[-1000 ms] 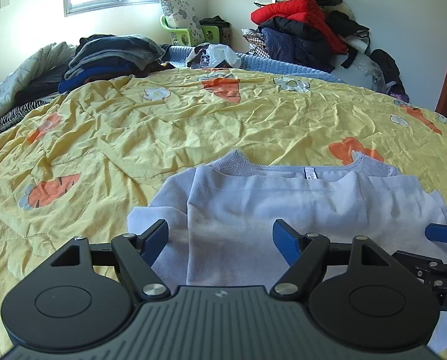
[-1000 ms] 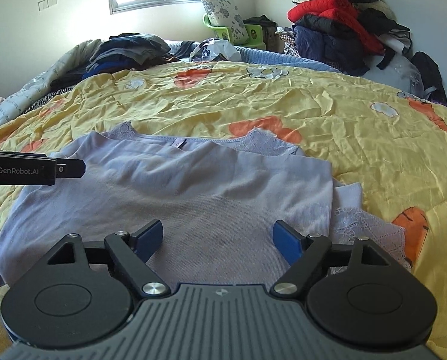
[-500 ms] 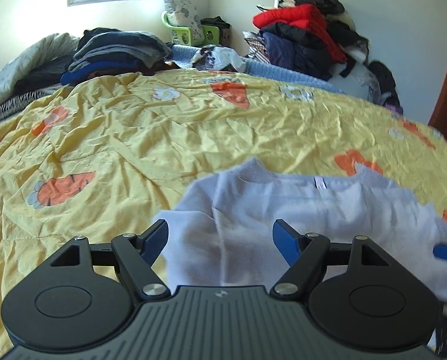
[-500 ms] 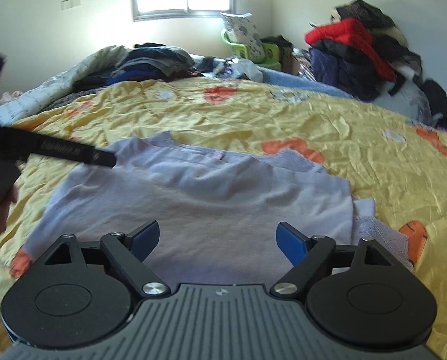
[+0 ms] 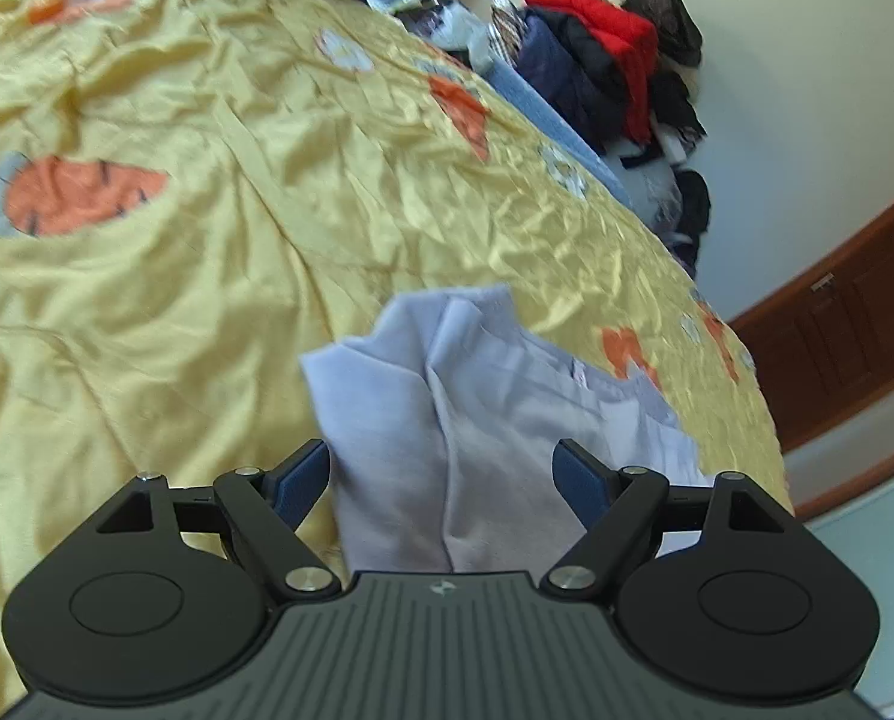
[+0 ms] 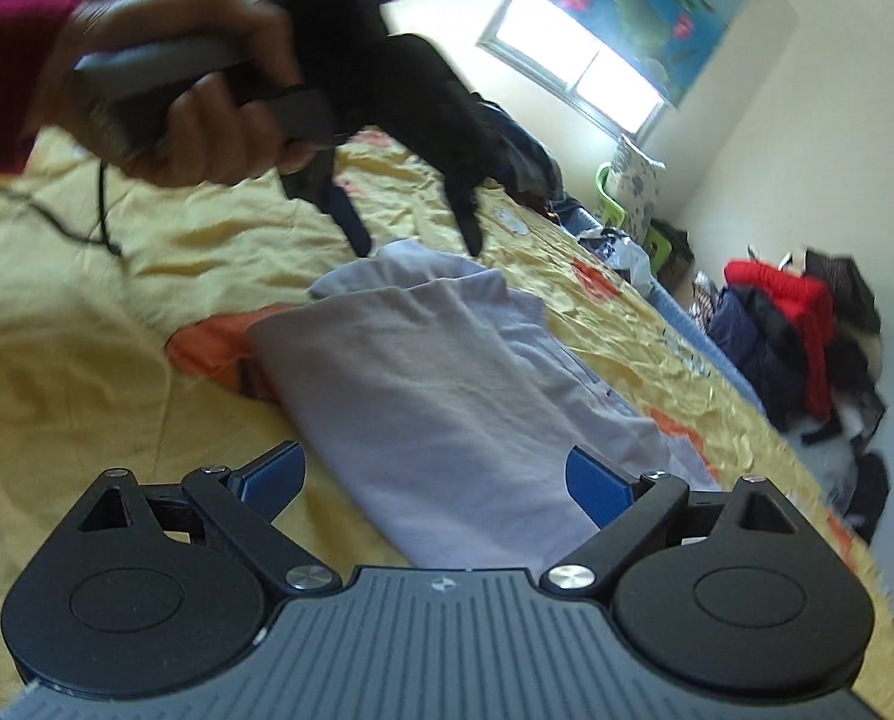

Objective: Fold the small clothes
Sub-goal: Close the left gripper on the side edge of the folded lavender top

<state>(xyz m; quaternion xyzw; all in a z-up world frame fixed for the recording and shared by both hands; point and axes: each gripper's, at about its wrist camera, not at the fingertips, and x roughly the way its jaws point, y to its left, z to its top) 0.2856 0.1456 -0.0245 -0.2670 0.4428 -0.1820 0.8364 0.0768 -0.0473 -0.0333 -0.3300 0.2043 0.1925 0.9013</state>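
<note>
1. Nearest in the left wrist view: left black two-finger gripper [image 5: 444,477] with blue-padded fingertips [image 5: 302,480], fingers spread wide, nothing pinched between them.
2. Just beyond and between those spread fingers: pale lavender knit top [image 5: 495,420], rumpled, with upright creases and one corner raised, lying on the bed.
3. Nearest in the right wrist view: right black two-finger gripper [image 6: 435,480] with blue pads [image 6: 597,483], fingers likewise spread wide, gripping nothing.
4. Between and ahead of the right fingers: the same lavender top [image 6: 441,384], partly folded over on itself, one layer lying across another, stretching away toward the upper right.
5. Under the garment everywhere: wrinkled yellow satin bedspread printed with orange carrots and pale flowers [image 5: 195,276]; one orange carrot patch peeking out beside the top's left edge in the right wrist view.
6. Farther in the right wrist view, above the top's far end: the left gripper seen from outside, blurred, its two dark fingers apart and pointing down, tips just above or at the cloth; contact cannot be told.
7. Holding that gripper's grey handle: person's left hand [image 6: 201,114] in a magenta sleeve; thin black cable trailing onto the bedspread.
8. Far back against the wall: heap of clothes topped by a red jacket [image 5: 603,42], plus a bright window [image 6: 579,66] under a blue lotus-print blind.
</note>
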